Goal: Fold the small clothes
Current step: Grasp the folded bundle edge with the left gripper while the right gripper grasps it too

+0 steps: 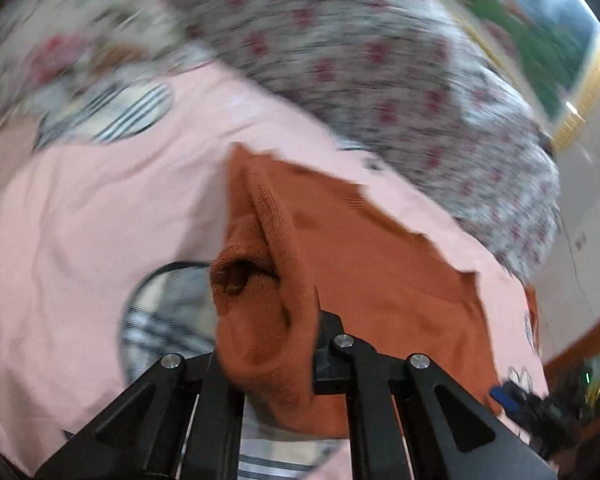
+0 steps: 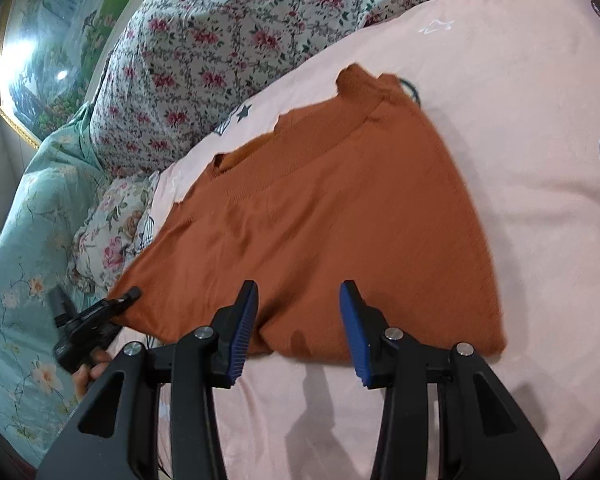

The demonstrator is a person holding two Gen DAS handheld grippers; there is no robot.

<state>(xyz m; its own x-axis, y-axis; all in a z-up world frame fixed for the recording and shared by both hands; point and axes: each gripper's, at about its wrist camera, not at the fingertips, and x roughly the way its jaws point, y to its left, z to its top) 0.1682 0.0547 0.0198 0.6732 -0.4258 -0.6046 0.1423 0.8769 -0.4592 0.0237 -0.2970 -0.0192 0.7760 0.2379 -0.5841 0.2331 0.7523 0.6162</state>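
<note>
Covering bed: pink sheet (image 2: pixel 500 184), floral quilt (image 2: pixel 204 52).

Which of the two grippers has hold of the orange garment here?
The left gripper: orange garment is bunched between its fingers. The right gripper stands open above the garment's near edge, blue pads bare.

Bedroom in a home.
Shown by a bed spread with a pink sheet (image 2: pixel 500 184) printed with stars and striped patches, a rumpled quilt (image 2: pixel 204 52) in a red flower print heaped at its side, a pale green floral cover (image 2: pixel 24 240) next to that, and a gold-framed landscape painting (image 2: pixel 40 60) hanging on the wall behind.
</note>
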